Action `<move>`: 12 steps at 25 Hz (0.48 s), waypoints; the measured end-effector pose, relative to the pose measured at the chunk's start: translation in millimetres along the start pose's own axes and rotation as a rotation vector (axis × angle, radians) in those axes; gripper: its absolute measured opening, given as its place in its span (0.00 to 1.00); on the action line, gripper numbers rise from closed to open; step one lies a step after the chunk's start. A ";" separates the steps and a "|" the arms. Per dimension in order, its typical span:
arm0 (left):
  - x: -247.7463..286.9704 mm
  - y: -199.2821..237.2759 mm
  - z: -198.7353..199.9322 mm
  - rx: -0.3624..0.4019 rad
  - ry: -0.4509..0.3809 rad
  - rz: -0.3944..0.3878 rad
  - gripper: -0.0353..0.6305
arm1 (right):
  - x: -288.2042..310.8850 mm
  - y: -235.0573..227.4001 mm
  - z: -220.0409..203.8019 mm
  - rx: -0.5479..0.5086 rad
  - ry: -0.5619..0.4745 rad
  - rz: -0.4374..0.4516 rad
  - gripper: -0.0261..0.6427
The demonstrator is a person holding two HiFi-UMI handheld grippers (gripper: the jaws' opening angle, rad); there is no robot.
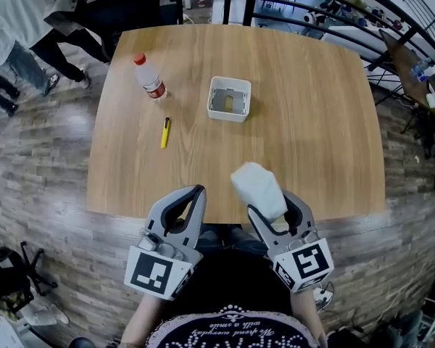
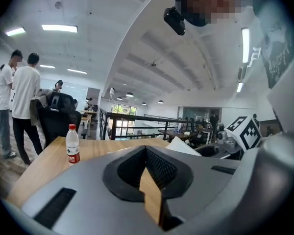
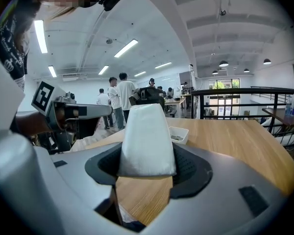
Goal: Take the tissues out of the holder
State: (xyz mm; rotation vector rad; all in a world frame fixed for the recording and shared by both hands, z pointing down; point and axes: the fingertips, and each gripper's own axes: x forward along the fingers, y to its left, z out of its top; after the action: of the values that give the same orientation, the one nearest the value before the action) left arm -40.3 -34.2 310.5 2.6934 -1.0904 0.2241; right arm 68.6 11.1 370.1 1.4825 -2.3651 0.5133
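My right hand-held gripper, at the lower middle of the head view, clamps a white pack of tissues, jaws wide around its near end. The pack's long axis follows the jaws. Its free end points up and slightly left, toward the white holder in the upper centre of the table. My left hand-held gripper, lower left, has its jaws pressed together on nothing.

L gripper closed; R gripper on tissues
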 end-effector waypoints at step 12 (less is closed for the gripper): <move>9.2 -16.5 -4.1 -0.026 0.022 0.078 0.06 | -1.1 -10.4 2.8 0.010 -0.007 -0.007 0.44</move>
State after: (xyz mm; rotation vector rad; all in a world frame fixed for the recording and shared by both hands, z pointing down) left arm -22.4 -27.7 314.0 2.6225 -1.1855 0.2503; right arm 78.3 6.6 368.6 1.4987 -2.3652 0.5193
